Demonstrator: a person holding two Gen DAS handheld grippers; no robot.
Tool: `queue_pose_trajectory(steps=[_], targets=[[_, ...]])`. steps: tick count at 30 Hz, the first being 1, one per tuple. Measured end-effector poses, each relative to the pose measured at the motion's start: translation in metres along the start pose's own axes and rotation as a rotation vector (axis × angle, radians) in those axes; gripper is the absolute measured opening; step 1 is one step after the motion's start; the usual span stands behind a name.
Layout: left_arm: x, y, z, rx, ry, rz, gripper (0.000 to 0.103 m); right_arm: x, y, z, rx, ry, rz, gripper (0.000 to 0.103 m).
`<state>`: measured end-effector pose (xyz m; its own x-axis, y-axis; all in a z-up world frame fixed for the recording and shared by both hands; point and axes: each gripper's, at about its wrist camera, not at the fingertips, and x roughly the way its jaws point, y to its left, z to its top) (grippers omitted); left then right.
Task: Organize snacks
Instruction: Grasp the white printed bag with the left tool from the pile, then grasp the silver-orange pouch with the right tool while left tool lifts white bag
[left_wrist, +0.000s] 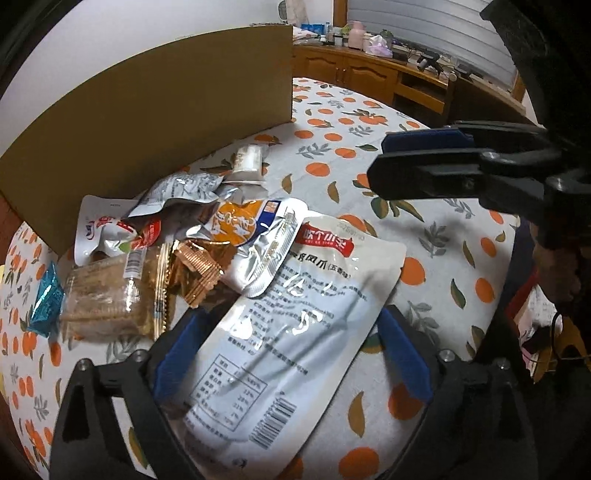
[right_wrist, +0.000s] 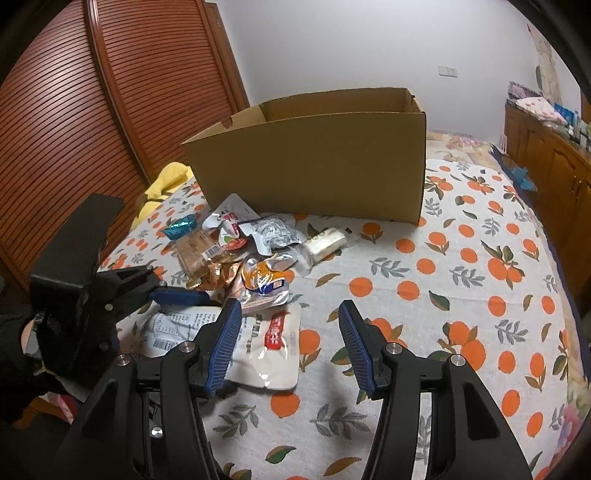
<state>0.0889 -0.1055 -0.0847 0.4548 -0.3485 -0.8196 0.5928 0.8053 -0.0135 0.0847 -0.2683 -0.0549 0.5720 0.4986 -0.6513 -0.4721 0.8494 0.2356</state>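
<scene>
Left claw (left_wrist: 291, 354) spread wide around the big white snack pouch (left_wrist: 295, 325), pads not closed on it. Right claw (right_wrist: 288, 347) open, empty, above the orange-print surface (right_wrist: 461, 295). Cardboard box (right_wrist: 314, 173) behind the snack pile (right_wrist: 243, 251).

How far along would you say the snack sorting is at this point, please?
Barely begun. Nothing visibly sits in the cardboard box, though its floor is hidden. In hand: the left gripper straddles the large white pouch, jaws open, not yet clamped. The right gripper hovers open and empty. Left: the whole snack pile on the orange-print cloth.
</scene>
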Motion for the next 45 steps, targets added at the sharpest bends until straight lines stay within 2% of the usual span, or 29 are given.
queue_pose_trajectory(steps=[11,12,13,16,22,27,36,38,42,45], targets=[[-0.001,0.0,-0.004,-0.023,-0.005,0.017,0.097,0.008,0.0,0.0,-0.001,0.015,-0.008,0.056],[-0.002,0.0,-0.005,-0.021,-0.002,0.014,0.094,0.009,-0.001,0.001,-0.002,0.017,-0.009,0.056],[-0.004,0.0,-0.006,-0.022,-0.007,0.005,0.083,0.01,-0.001,0.002,-0.005,0.02,-0.011,0.056],[-0.013,0.004,-0.011,-0.033,-0.02,0.004,0.065,0.014,-0.001,0.008,-0.018,0.028,-0.01,0.056],[-0.028,0.004,-0.029,-0.006,-0.006,-0.017,0.062,0.034,0.01,0.022,-0.066,0.056,0.003,0.056],[-0.039,0.014,-0.04,-0.019,-0.009,-0.032,0.062,0.064,0.025,0.03,-0.089,0.123,0.043,0.056],[-0.047,0.034,-0.051,-0.062,-0.017,-0.008,0.063,0.109,0.041,0.037,-0.159,0.219,-0.065,0.057],[-0.048,0.035,-0.052,-0.064,-0.022,-0.004,0.063,0.114,0.038,0.039,-0.147,0.228,-0.058,0.062],[-0.046,0.032,-0.051,-0.06,-0.024,0.018,0.066,0.116,0.04,0.039,-0.171,0.233,-0.072,0.062],[-0.045,0.027,-0.051,-0.05,-0.032,0.024,0.064,0.116,0.041,0.039,-0.201,0.244,-0.078,0.057]])
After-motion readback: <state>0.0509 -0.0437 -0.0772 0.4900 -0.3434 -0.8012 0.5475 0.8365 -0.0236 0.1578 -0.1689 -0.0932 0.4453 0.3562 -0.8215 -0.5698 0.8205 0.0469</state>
